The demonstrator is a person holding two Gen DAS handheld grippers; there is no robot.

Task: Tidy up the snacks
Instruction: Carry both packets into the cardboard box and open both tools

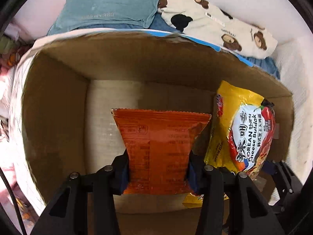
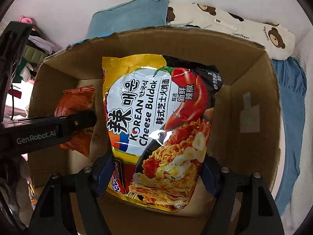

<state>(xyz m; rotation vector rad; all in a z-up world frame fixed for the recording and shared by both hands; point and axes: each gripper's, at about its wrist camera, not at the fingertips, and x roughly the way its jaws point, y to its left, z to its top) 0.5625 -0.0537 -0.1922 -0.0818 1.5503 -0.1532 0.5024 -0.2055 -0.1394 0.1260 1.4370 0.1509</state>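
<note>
With the left gripper (image 1: 158, 168) clenched on the orange packet (image 1: 160, 146) and the right gripper (image 2: 156, 174) on the yellow noodle bag (image 2: 156, 129) inside the cardboard box (image 1: 54, 105), side-by-side packs could snag if dropped together.

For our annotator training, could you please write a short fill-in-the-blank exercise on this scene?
1. The left gripper is shut on the ____ snack packet.
2. The right gripper holds the yellow Korean Cheese Buldak noodle bag over the open brown ____ box.
3. Behind the box lies a cream cloth printed with brown ____.

Missing: orange; cardboard; bears
</note>
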